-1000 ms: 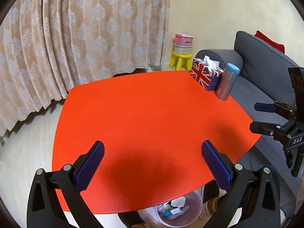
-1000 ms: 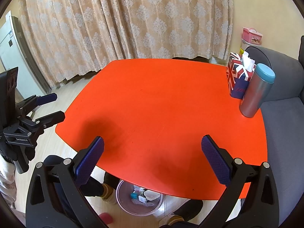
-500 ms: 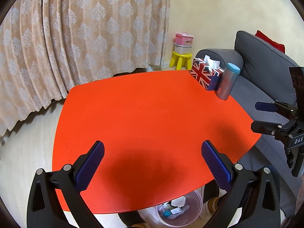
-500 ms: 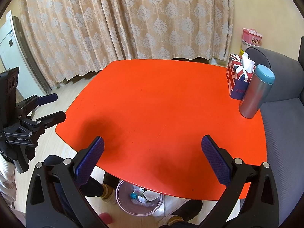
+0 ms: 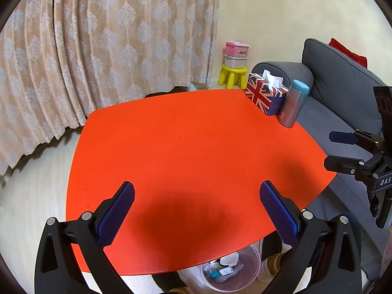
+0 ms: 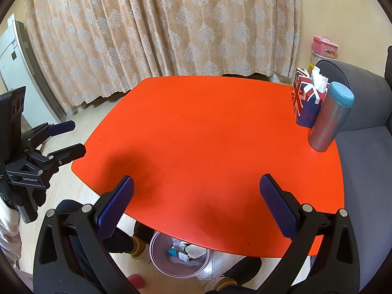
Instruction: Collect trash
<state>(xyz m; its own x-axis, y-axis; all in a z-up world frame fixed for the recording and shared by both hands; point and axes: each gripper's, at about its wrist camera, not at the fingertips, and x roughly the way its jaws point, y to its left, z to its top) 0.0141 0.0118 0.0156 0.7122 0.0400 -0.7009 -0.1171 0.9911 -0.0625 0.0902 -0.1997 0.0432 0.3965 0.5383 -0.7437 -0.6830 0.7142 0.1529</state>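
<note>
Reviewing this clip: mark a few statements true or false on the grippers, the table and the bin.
1. Both grippers are open and hold nothing. True: left gripper and right gripper are spread wide.
2. The tumbler lies on its side. False: it stands upright beside the tissue box.
3. Loose trash lies across the orange table. False: only the box and the tumbler are on it.
4. The bin sits on the floor under the table's near edge, with trash inside. True.

Smooth matt orange table — brushed-metal tumbler, clear plastic bin.
</note>
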